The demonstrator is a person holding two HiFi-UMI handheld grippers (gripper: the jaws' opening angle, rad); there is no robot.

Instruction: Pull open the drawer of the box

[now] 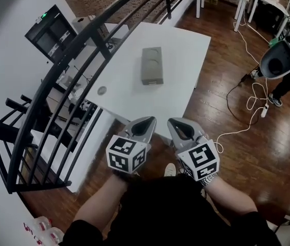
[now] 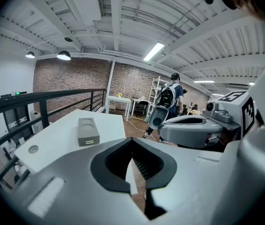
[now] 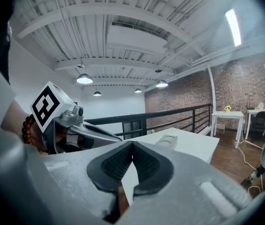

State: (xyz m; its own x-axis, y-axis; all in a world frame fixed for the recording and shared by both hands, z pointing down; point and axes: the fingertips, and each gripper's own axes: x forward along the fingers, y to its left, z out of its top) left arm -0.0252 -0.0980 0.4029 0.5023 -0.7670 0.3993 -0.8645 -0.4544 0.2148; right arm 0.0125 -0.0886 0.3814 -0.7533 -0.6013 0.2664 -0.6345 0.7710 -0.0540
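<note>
The box (image 1: 152, 65) lies near the middle of the white table (image 1: 183, 50), a grey oblong with two shallow round hollows in its top and one short end turned toward the person; in the left gripper view that end (image 2: 88, 141) shows a small pale slot, and the drawer is not yet pulled out. A small round disc (image 1: 101, 90) sits in the tabletop nearer the left edge, well apart from the box. Both grippers hang side by side at the table's near edge, short of the box and touching nothing. The left gripper (image 1: 147, 122) has its jaws pressed together with nothing between them, and the right gripper (image 1: 175, 123) is the same, its ribbed pads meeting at the tip (each gripper's own view shows this plainly). A black railing (image 1: 83, 50) runs along the table's left side, and a person with a backpack (image 1: 288, 60) stands on the wooden floor (image 1: 227, 137) to the far right, near a white cable (image 1: 248, 102).
</note>
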